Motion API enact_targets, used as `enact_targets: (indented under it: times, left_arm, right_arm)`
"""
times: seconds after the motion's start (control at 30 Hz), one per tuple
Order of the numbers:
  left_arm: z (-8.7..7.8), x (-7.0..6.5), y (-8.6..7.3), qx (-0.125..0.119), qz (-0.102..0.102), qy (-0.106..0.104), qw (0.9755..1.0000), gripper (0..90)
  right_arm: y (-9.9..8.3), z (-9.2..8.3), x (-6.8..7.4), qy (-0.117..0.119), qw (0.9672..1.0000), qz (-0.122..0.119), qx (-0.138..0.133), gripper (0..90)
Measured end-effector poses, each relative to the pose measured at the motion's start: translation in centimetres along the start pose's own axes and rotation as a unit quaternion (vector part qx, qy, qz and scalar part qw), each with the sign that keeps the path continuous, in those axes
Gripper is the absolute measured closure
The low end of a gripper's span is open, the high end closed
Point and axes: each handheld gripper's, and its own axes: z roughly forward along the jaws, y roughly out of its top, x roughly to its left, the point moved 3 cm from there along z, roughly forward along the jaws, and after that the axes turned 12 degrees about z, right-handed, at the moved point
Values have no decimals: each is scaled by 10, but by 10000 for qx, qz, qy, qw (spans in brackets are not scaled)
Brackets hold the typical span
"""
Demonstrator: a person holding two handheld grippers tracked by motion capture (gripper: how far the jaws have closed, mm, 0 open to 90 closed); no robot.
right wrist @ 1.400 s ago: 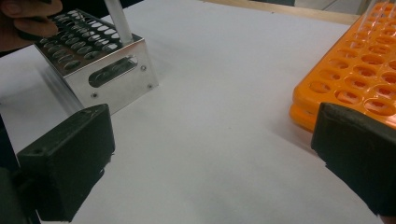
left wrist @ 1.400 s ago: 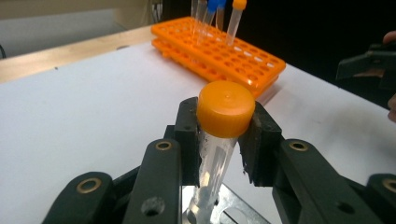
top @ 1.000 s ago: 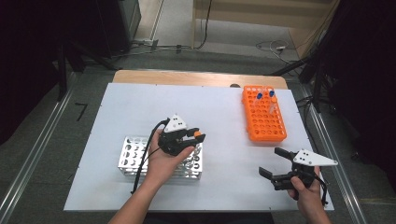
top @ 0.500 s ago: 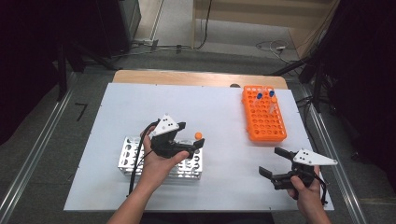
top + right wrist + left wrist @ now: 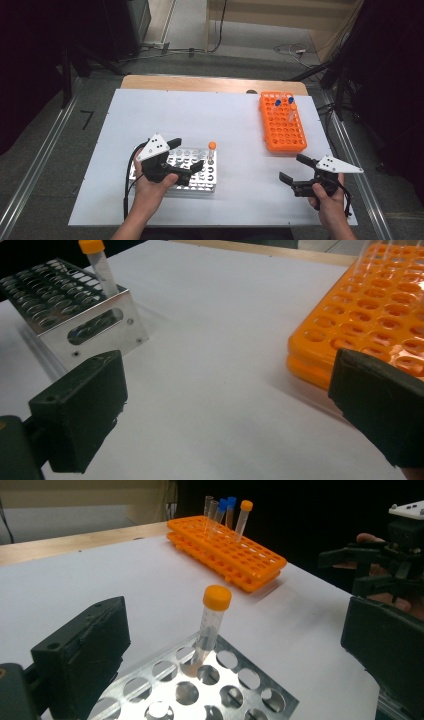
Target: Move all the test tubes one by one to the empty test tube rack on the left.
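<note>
Left gripper (image 5: 186, 156) released the tube (image 5: 211, 152) (jaws opened), backing away.

Left gripper (image 5: 186, 157): lower left of centre in the high view, borne by the left hand (image 5: 150, 186), whose forearm enters from the bottom edge. Body black, with a grey three-cornered plate on top and a black cable looping down at its left. Jaws point toward the right of the frame; they have just been opening and stand wide apart, nothing pressed between the pads.

Right gripper (image 5: 291, 169): lower right of the high view, held low by the right hand (image 5: 327, 197). Grey plate on top. Jaws point toward the left of the frame, spread wide, nothing between them.
</note>
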Motion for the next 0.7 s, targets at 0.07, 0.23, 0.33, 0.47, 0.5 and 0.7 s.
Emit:
enact_targets:
  times: [0.07,0.23,0.33,0.47,0.5,0.7]
  left_arm:
    - [-5,0,-4,-50,4,46,10000,0]
    - [-15,2,-14,-65,-11,126,9999,0]
    - [-21,5,-18,-50,-52,204,9998,0]
    - [-26,10,-22,-41,-117,277,9995,0]
    - [-27,11,-22,-46,-135,295,9995,0]
    - [-28,12,-23,-49,-143,303,9994,0]
  right_arm:
    - [2,0,-4,-50,10000,35,-36,11]
    - [7,-1,-15,-246,9995,166,-69,18]
    - [12,0,-22,-416,9989,182,-136,28]
    - [24,3,-36,-677,9970,265,-252,50]
    - [24,3,-36,-677,9970,265,-252,50]
    - [41,17,-60,-1098,9927,394,-295,158]
